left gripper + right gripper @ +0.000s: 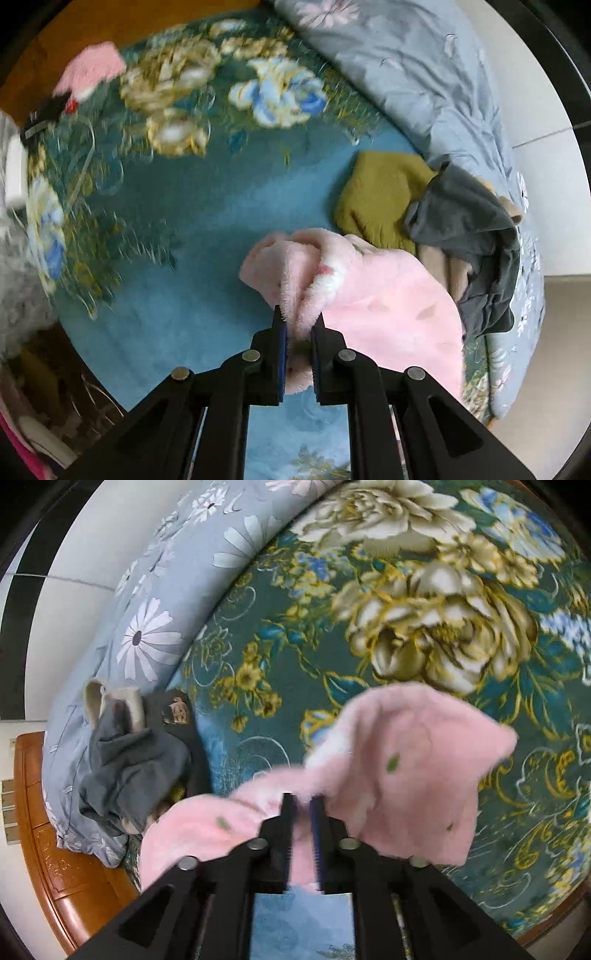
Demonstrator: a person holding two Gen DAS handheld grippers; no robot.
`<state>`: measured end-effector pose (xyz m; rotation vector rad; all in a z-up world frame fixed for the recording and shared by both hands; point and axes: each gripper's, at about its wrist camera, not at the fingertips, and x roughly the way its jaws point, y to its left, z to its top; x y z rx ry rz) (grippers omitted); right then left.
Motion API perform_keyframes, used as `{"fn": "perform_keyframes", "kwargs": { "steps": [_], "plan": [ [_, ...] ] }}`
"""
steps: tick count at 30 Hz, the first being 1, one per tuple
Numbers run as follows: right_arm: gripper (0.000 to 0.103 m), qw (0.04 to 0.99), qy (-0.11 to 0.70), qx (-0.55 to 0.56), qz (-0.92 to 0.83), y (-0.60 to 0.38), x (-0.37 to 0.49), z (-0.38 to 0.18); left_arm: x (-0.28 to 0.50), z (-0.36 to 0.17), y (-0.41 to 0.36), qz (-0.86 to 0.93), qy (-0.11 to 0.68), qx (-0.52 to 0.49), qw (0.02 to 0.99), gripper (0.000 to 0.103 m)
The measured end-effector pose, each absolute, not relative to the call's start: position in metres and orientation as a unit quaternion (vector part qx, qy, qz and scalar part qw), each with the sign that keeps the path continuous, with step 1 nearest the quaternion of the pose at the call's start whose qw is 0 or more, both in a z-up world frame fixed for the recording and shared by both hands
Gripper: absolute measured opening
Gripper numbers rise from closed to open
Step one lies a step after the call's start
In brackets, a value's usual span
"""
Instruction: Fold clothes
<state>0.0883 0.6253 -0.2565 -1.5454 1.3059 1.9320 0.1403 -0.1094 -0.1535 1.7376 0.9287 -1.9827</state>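
A pink fleece garment (391, 306) with a white cuff lies bunched on the teal floral bedspread (192, 221). My left gripper (298, 317) is shut on a thick fold of it near the cuff. In the right wrist view, the pink garment (413, 753), dotted with small green marks, hangs lifted over the bedspread (280, 635). It drapes to both sides of my right gripper (303, 805), whose jaws stand narrow and shut on the cloth between them. The garment's far edge is motion-blurred.
An olive garment (376, 199) and a dark grey one (476, 236) lie piled against a grey-blue flowered quilt (406, 59). The same pile (129, 764) and quilt (155, 602) appear beside the wooden bed frame (55, 849). A blurred pink cloth (92, 66) sits far left.
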Motion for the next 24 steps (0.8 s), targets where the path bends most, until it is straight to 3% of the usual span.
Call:
{"fn": "perform_keyframes", "kwargs": {
  "steps": [1,2,5,9,14,24],
  "plan": [
    [0.034,0.179,0.463,-0.533,0.685,0.627,0.097,-0.255,0.140,-0.156,-0.110,-0.697,0.325,0.616,0.173,0.011],
    [0.036,0.184,0.469,-0.522,0.688,0.630,0.107,-0.254,0.139,-0.156,-0.112,-0.696,0.322,0.618,0.173,0.011],
    [0.038,0.218,0.484,-0.495,0.688,0.642,0.142,-0.255,0.134,-0.154,-0.114,-0.703,0.311,0.615,0.174,0.011],
    [0.038,0.299,0.528,-0.499,0.619,0.661,0.207,-0.293,0.127,-0.156,-0.117,-0.702,0.308,0.616,0.183,0.012],
    [0.039,0.318,0.623,-0.483,0.526,0.649,0.252,-0.350,0.123,-0.161,-0.116,-0.690,0.313,0.622,0.199,0.012],
    [0.039,0.264,0.653,-0.413,0.578,0.662,0.167,-0.334,0.108,-0.150,-0.111,-0.700,0.292,0.619,0.202,0.012]
  ]
}}
